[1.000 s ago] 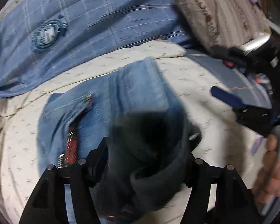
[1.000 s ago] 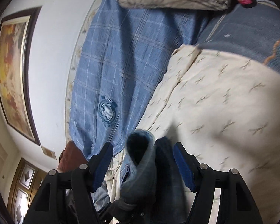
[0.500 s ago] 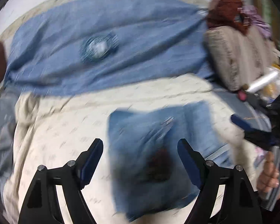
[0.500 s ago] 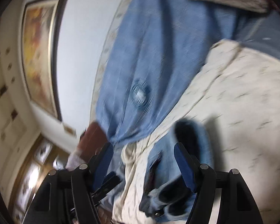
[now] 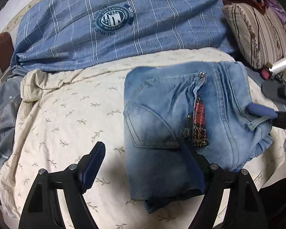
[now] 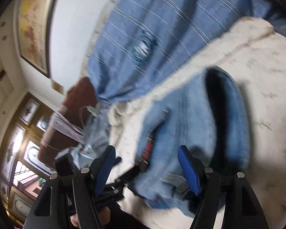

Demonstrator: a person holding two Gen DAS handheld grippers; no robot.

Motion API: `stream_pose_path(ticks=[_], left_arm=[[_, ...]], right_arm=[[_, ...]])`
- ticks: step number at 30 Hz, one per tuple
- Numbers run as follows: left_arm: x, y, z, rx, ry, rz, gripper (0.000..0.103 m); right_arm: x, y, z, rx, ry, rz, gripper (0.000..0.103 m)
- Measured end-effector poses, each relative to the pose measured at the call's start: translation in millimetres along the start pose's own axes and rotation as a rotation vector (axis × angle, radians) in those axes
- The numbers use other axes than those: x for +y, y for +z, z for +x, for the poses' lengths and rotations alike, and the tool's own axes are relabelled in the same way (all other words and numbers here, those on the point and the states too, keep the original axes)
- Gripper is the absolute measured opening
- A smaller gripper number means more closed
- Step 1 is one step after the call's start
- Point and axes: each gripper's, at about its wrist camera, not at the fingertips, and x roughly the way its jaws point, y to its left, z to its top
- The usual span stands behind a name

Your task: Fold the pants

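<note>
Light blue denim pants [image 5: 171, 122] lie folded into a compact bundle on the cream patterned bedsheet [image 5: 66, 114], back pocket and a red plaid patch facing up. My left gripper [image 5: 145, 164] is open and empty, hovering over the bundle's near left edge. My right gripper [image 6: 146, 169] is open and empty just above the pants [image 6: 196, 122]; it also shows at the right edge of the left wrist view [image 5: 265, 112], close to the bundle's right side.
A blue plaid duvet with a round crest [image 5: 114, 19] lies behind the sheet. A striped pillow [image 5: 257, 32] sits at the far right. A brown headboard [image 6: 66, 114], a framed painting [image 6: 34, 24] and a window are in the right wrist view.
Both grippers have let go of the pants and pulled back. The folded bundle now rests on the sheet, and both pairs of jaws stand open.
</note>
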Motion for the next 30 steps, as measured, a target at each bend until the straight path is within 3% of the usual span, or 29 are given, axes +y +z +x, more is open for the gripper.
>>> stream_pose_path(ticks=[4, 9, 13, 20, 26, 30], left_arm=[[3, -2, 4, 0.003, -0.046, -0.029, 0.084], [13, -9, 13, 0.04, -0.118, -0.096, 0.084], [22, -10, 18, 0.067, -0.168, -0.145, 0.086], [31, -6, 2, 0.014, -0.223, -0.159, 0.086], [57, 18, -18, -0.067, -0.167, -0.14, 0.086], [74, 39, -5, -0.064, -0.145, -0.192, 0.086]], right_arm=[[-23, -8, 10, 0.103, -0.076, 0.012, 0.068], [-30, -12, 16, 0.13, -0.117, -0.039, 0.057], [-26, -12, 19, 0.138, -0.144, -0.064, 0.056], [-25, -9, 16, 0.128, -0.129, -0.049, 0.056], [-24, -2, 7, 0.136, -0.102, -0.02, 0.056], [-17, 8, -6, 0.064, -0.025, -0.009, 0.057]])
